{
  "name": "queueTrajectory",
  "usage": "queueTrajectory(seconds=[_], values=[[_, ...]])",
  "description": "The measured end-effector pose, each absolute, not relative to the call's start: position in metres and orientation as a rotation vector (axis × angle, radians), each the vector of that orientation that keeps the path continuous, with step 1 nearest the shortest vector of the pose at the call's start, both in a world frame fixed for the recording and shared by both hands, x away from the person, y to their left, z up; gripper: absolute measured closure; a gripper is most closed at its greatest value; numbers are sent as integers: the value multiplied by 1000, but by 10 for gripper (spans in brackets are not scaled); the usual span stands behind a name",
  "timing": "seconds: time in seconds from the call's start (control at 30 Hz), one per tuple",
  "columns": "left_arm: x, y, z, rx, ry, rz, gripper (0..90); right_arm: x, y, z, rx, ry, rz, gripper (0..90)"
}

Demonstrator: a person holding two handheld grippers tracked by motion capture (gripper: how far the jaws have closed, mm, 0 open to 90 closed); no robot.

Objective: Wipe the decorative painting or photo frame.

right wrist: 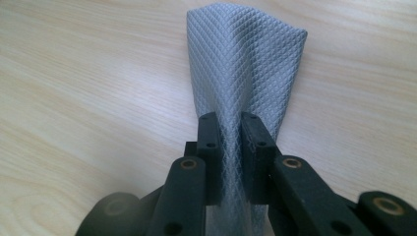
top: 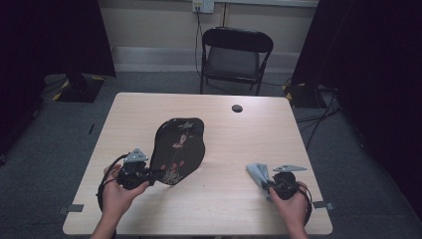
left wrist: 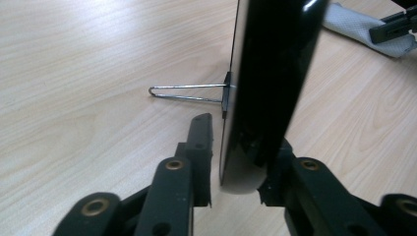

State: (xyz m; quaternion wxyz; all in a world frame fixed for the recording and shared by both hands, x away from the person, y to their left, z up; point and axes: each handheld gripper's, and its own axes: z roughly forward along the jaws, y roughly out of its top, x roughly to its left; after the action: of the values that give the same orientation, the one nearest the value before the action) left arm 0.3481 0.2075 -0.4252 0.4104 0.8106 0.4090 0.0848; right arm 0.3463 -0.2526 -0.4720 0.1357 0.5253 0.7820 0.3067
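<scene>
The left claw (top: 155,174) is clamping the edge of a black floral framed plaque (top: 178,149), propping it tilted on the tabletop (top: 239,144). The right claw (top: 268,185) is pinching a grey cloth (right wrist: 246,69) nearby. Wiping is probably next: carrying the cloth across to the plaque's face.

Curtained recording lab, lone table (top: 239,134), folding chair (top: 235,57)

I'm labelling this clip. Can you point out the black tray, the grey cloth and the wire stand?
black tray (top: 179,147), high view, its painted face.
grey cloth (right wrist: 246,59), right gripper view, its textured fold.
wire stand (left wrist: 184,92), left gripper view, its wire loop.
</scene>
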Motion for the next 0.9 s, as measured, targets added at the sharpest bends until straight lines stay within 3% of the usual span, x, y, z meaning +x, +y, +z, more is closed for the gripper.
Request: queueTrajectory(seconds=[0.2,0.9], values=[[346,205,-423,2062,991,207,780,344,-236,-461,1461,2306,924,815],[348,205,-422,2091,976,201,785,351,-182,-415,1258,2470,1023,816]])
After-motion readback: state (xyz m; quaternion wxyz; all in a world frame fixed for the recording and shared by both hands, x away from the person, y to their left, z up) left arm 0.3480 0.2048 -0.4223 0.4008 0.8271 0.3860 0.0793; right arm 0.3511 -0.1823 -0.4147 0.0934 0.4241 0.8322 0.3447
